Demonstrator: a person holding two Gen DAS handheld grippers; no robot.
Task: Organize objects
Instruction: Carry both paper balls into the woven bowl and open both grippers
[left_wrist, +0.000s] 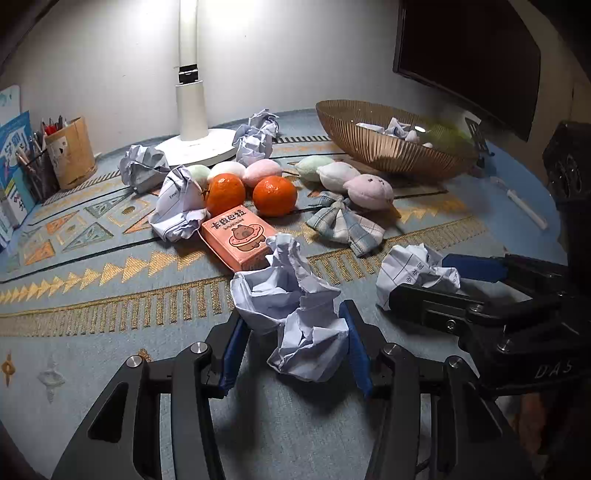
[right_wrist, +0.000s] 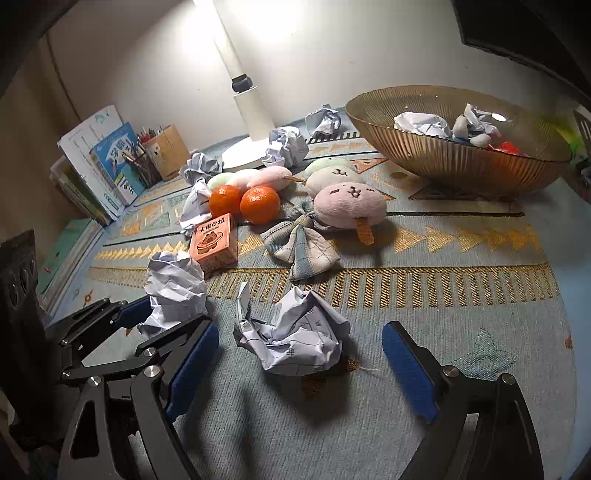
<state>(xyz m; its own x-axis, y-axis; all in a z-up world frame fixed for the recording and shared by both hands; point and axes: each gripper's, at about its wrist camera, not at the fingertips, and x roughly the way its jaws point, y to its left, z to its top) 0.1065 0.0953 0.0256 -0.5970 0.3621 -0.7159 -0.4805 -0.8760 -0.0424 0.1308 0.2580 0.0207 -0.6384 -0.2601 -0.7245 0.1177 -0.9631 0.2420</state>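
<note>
My left gripper (left_wrist: 291, 343) has its blue pads against both sides of a crumpled paper ball (left_wrist: 295, 306) on the mat; the same ball shows in the right wrist view (right_wrist: 173, 288). My right gripper (right_wrist: 301, 363) is open around a second crumpled paper ball (right_wrist: 295, 339), pads apart from it; this ball also shows in the left wrist view (left_wrist: 417, 273). A gold ribbed bowl (right_wrist: 454, 158) at the back right holds several paper balls.
Two oranges (right_wrist: 243, 201), an orange card box (right_wrist: 214, 242), a plaid bow (right_wrist: 303, 243) and plush dumpling toys (right_wrist: 349, 205) lie mid-mat. More paper balls (right_wrist: 288, 146) surround a white lamp base (right_wrist: 240, 155). Books and a pencil holder (right_wrist: 162, 151) stand at the left.
</note>
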